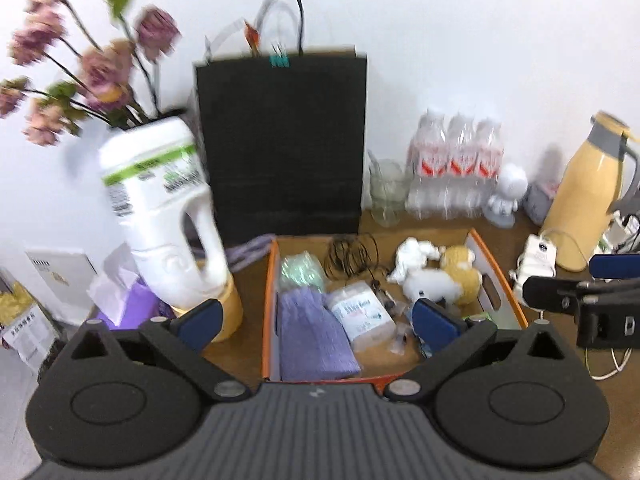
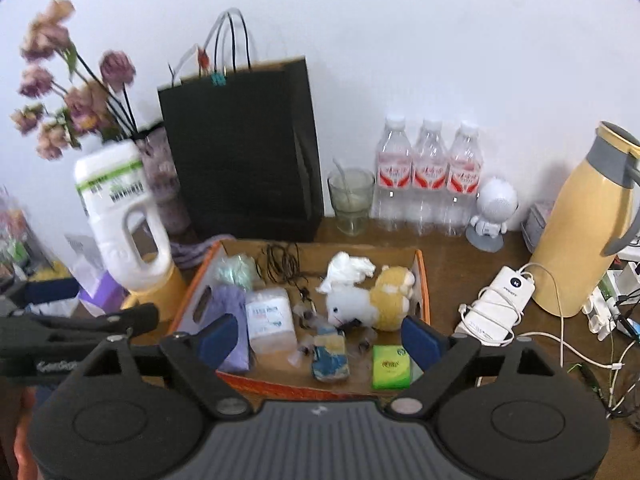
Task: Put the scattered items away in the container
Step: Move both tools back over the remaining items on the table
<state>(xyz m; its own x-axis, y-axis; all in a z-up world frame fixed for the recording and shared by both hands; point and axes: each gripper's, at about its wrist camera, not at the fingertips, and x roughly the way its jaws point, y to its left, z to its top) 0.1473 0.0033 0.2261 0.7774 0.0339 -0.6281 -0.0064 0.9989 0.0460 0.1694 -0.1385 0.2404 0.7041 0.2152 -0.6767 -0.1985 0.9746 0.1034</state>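
Left wrist view: left gripper [image 1: 318, 320] spread wide, nothing between its blue pads, hanging above the near end of the cardboard box [image 1: 269, 300]. Box sits on the table [image 1: 248, 280], orange-edged, open top. Inside the box: purple cloth [image 1: 312, 336] at near left, pale green bundle [image 1: 300, 274] behind it, clear wipes pack [image 1: 362, 314] just right of the cloth, black cord coil [image 1: 352, 258] at the far side, white and yellow plush toy [image 1: 436, 276] at far right. Behind the box a black paper bag [image 1: 282, 140] stands upright against the wall. Left of the box a white jug [image 1: 168, 208] holds dried flowers [image 1: 80, 60], blurred. Right of the bag: water bottles [image 1: 456, 160], yellow thermos [image 1: 588, 196] further right. Right gripper [image 1: 568, 284] shows at the frame's right edge, beside the box.

Right wrist view: right gripper [image 2: 320, 338] also spread, empty, over the near edge of the cardboard box [image 2: 422, 280]. In the box: green tissue pack [image 2: 391, 367] at near right, blue and yellow item [image 2: 330, 356] left of it, too blurred to name, plush toy [image 2: 368, 300] behind, wipes pack [image 2: 270, 320], purple cloth [image 2: 228, 308] at left. White power bank [image 2: 500, 300] with cable lies on the table right of the box. Left gripper [image 2: 80, 304] enters at the left edge, left of the box.
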